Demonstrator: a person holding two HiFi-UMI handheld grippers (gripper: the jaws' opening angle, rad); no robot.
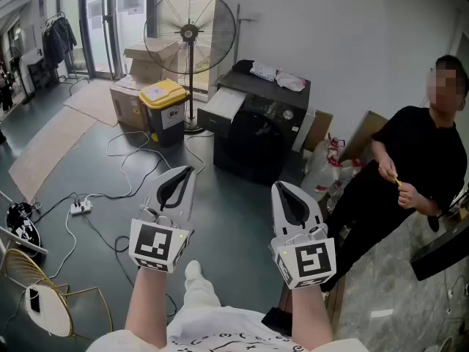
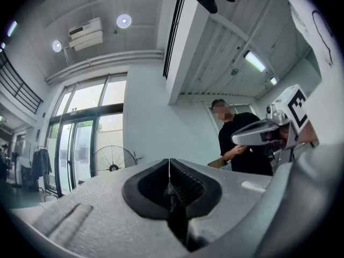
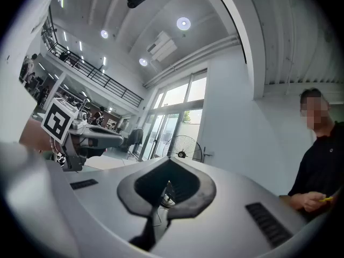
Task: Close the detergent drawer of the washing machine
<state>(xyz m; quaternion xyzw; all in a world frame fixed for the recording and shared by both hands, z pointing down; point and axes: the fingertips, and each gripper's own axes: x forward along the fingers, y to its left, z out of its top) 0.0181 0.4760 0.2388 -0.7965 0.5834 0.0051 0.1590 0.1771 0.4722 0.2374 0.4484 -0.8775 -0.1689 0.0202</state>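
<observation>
A black washing machine (image 1: 258, 134) stands on the floor across the room, against the white wall. A white part (image 1: 223, 105) juts out at its upper left; it looks like the pulled-out detergent drawer. My left gripper (image 1: 184, 172) and right gripper (image 1: 281, 189) are held up side by side, well short of the machine. Both are shut with nothing between their jaws. In the left gripper view the jaws of the left gripper (image 2: 169, 163) meet at the tip, and the right gripper (image 2: 240, 138) shows beside them. The right gripper view shows the right gripper (image 3: 171, 163) shut too, with the left gripper (image 3: 117, 138) at its left.
A standing fan (image 1: 190, 31), a yellow-lidded bin (image 1: 165, 110) and cardboard boxes (image 1: 128, 101) stand left of the machine. A power strip (image 1: 80, 207) with cables lies on the floor at left. A person in black (image 1: 418, 167) sits at right. A gold chair (image 1: 44, 299) stands at lower left.
</observation>
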